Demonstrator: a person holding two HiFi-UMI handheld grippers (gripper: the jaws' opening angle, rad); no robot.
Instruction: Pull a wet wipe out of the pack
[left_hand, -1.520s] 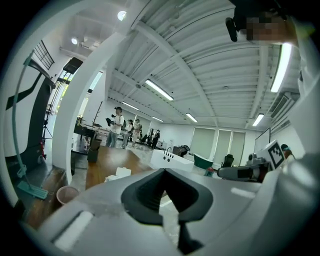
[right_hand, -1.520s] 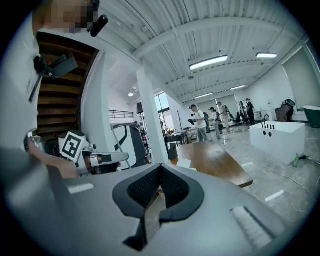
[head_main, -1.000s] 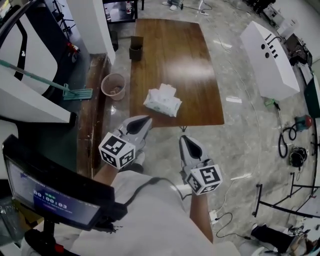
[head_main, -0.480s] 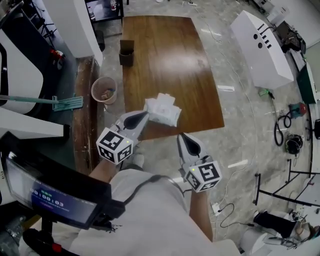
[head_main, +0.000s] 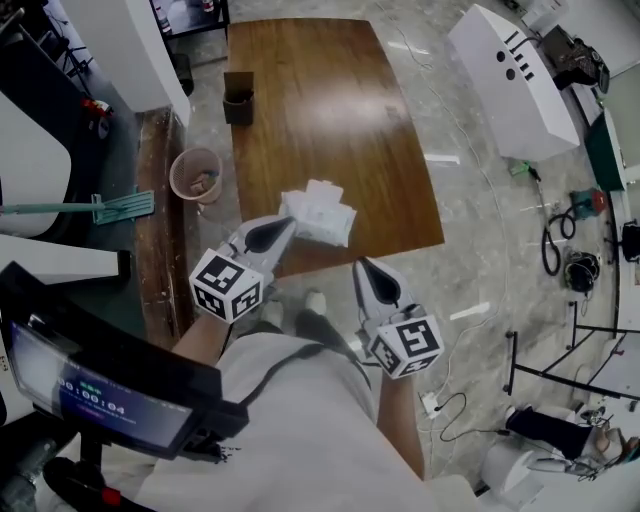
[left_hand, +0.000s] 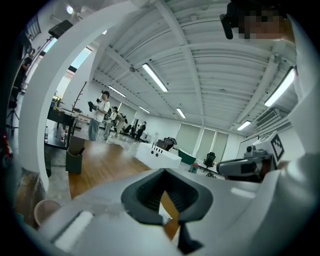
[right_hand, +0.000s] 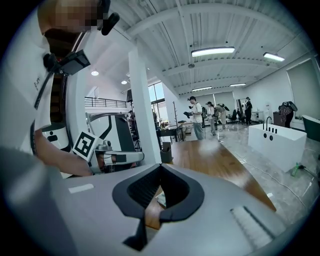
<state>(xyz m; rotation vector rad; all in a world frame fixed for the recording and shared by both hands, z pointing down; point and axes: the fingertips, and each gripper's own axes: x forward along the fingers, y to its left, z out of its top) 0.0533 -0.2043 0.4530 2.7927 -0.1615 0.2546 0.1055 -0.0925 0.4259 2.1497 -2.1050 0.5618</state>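
Note:
The wet wipe pack (head_main: 318, 212) is white and crumpled and lies near the front edge of the brown wooden table (head_main: 320, 100). My left gripper (head_main: 288, 224) is shut and empty, its tip just short of the pack's near left corner; whether they touch I cannot tell. My right gripper (head_main: 361, 264) is shut and empty too, hanging off the table's front edge, to the right of the pack and nearer me. In the right gripper view a sliver of the pack (right_hand: 159, 198) shows through the hollow behind the closed jaws of the right gripper (right_hand: 161, 166). The left gripper (left_hand: 164, 171) looks along the table.
A dark box (head_main: 238, 109) stands at the table's far left edge. A pink waste bin (head_main: 196, 172) and a green mop (head_main: 95, 208) are on the floor to the left. A white cabinet (head_main: 510, 80) and cables (head_main: 555, 250) are to the right. A monitor (head_main: 90, 385) sits at lower left.
The table and pack have drawn closer to me. My left gripper's tip has come up to the pack's near corner. Both grippers stay shut.

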